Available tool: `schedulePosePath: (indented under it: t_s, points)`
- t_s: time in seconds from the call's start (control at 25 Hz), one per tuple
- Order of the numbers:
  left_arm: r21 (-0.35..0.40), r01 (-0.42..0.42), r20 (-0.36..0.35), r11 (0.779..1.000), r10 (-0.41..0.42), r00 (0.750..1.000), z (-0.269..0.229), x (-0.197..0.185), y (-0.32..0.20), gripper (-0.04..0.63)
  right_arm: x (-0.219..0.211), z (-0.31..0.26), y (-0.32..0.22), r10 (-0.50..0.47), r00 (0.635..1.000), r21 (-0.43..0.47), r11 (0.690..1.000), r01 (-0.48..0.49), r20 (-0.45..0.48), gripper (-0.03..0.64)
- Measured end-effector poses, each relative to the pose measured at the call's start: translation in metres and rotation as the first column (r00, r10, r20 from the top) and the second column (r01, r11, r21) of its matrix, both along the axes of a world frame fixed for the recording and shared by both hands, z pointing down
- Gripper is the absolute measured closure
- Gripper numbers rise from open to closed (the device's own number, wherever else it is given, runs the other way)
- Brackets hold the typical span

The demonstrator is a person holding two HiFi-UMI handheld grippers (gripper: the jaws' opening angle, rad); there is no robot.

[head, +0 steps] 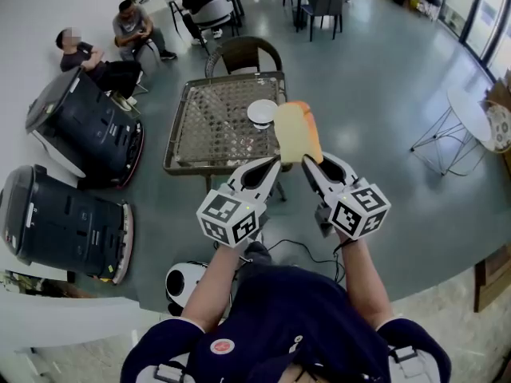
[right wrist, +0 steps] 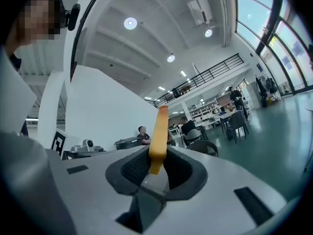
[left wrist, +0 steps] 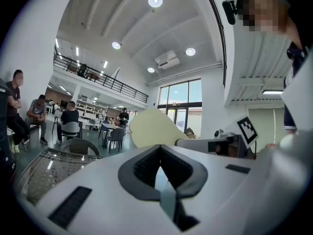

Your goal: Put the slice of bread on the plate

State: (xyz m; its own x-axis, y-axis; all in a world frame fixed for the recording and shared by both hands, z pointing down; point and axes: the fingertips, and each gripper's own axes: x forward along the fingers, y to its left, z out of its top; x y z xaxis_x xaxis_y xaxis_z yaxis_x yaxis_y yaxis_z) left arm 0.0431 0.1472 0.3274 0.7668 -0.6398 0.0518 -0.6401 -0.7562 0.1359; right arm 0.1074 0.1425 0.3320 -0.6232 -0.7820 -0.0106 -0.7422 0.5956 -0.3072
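right gripper (head: 307, 162): jaws clamped on the lower edge of the bread slice (head: 297, 132), which stands upright above them.
bread: in the air, near the table's (head: 172, 156) front edge, just short of the plate (head: 262, 112).
left gripper (head: 274, 164): jaws together, empty, just beside the right.
step, as judged: carry forward over the plate, tip the slice flat, lower it, then let go.
care: the grip is on one end only, so the slice may flop. Move slowly and release low.

No legible text, labels, numbers anywhere
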Motion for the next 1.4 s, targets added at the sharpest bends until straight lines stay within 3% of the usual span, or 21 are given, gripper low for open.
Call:
schedulePosePath:
  t_s: [0.76,1.4]
  points:
    - [-0.012,0.025,0.027,1.000,-0.025,0.999,0.005,0.003,-0.019,0.589,0.003,0.000,-0.023,-0.030,0.999,0.010,1.000,0.029,0.021,0.532]
    - [-0.073,0.015,0.031,0.997,-0.013,0.999,0.037,-0.024,-0.121,0.589,-0.013,0.029,-0.120,0.022,1.000,-0.065,0.998,-0.022,0.005,0.532]
